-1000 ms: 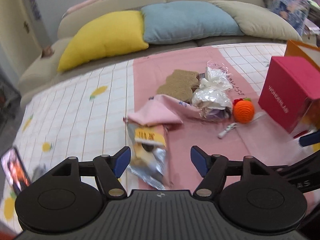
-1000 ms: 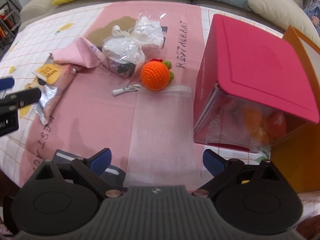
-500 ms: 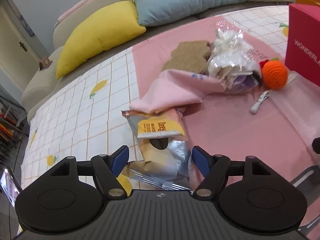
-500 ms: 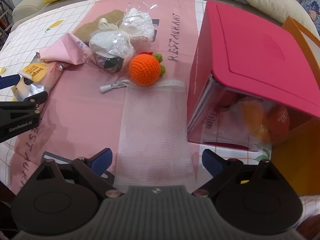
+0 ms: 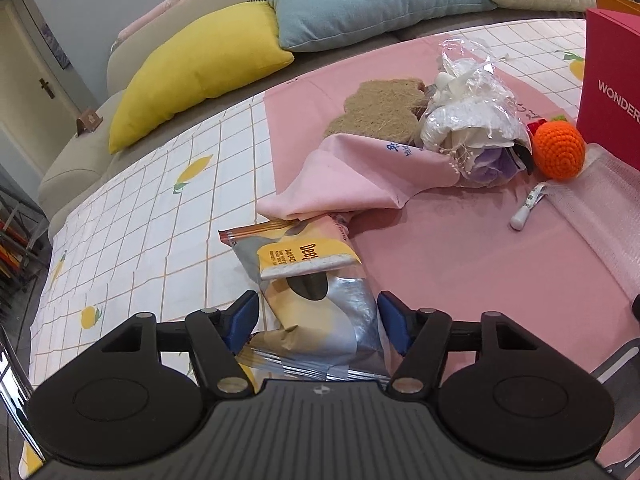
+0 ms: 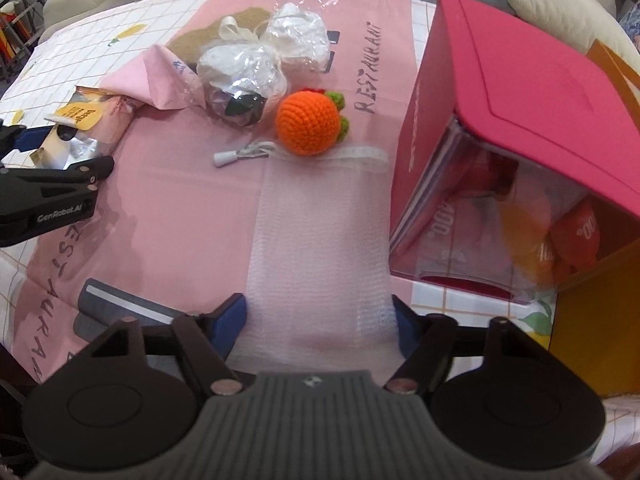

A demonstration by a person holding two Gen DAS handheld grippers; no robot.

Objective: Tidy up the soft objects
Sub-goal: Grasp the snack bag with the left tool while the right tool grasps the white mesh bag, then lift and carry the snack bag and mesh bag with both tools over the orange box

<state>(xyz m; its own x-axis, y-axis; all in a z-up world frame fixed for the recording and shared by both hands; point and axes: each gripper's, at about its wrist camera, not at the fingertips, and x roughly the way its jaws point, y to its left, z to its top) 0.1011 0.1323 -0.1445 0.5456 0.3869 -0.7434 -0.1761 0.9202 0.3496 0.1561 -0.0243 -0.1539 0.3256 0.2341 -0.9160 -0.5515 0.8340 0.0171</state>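
My left gripper [image 5: 318,322] is open, its blue pads on either side of the lower end of a silver and yellow snack packet [image 5: 316,292], which lies on the table. It also shows at the left of the right wrist view [image 6: 76,136]. My right gripper [image 6: 320,320] is open, its pads either side of the near end of a white mesh bag [image 6: 320,232] lying flat on the pink cloth. An orange crocheted ball [image 6: 310,124] sits at the bag's far end. A pink folded cloth [image 5: 360,176] and a plastic-wrapped white bundle [image 5: 472,128] lie beyond the packet.
A red box [image 6: 520,92] with a clear front stands to the right, an orange bag [image 6: 600,300] beside it. A brown fibre mat [image 5: 380,112] lies behind the bundle. A grey flat object [image 6: 120,308] lies near my right gripper. Sofa cushions [image 5: 200,68] line the back.
My left gripper has come down and forward so the snack packet now lies between its pads. My right gripper has moved forward over the mesh bag's near end. Both stay open.
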